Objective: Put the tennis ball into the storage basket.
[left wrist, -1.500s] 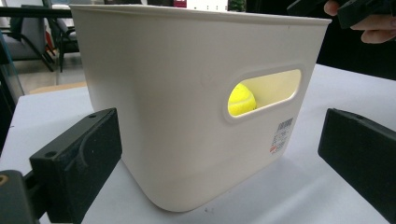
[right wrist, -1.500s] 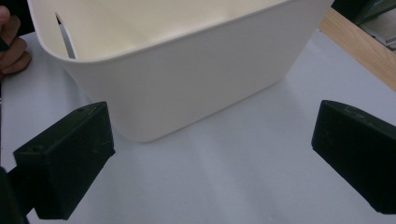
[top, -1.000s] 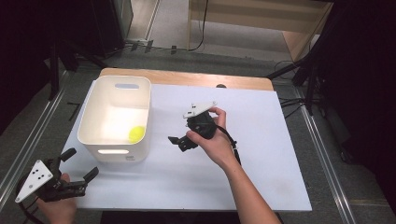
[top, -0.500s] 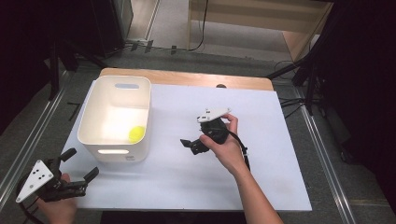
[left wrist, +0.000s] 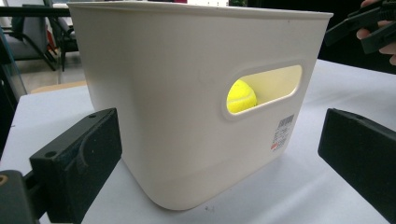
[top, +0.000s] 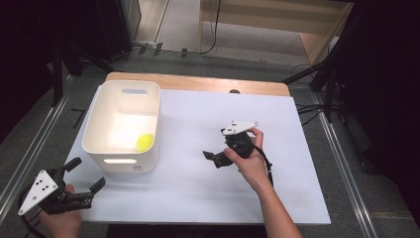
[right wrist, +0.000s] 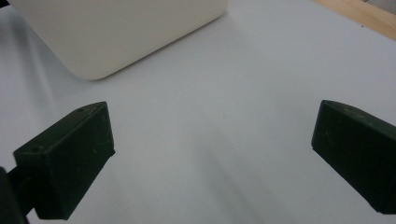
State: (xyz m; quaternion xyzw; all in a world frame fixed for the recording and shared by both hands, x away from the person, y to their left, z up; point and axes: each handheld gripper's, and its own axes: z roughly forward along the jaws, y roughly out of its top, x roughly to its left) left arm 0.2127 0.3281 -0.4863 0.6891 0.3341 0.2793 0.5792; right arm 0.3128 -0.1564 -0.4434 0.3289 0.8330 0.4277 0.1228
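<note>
The right gripper (top: pixel 212 157) has drawn right from the white bin (top: pixel 94 141), jaws wide; the left gripper (top: pixel 84 176) waits near, wide, empty.

Light falls from above onto the white table (top: pixel 198 188), which reads bright and evenly lit, while the floor and room around it sink into near-black. Inside the white bin (top: pixel 99 134) the floor glares almost blown out, and the bin throws a soft shadow on the table in the left gripper view. The black jaws in both gripper views loom large, slightly soft and dark at the bottom corners.
</note>
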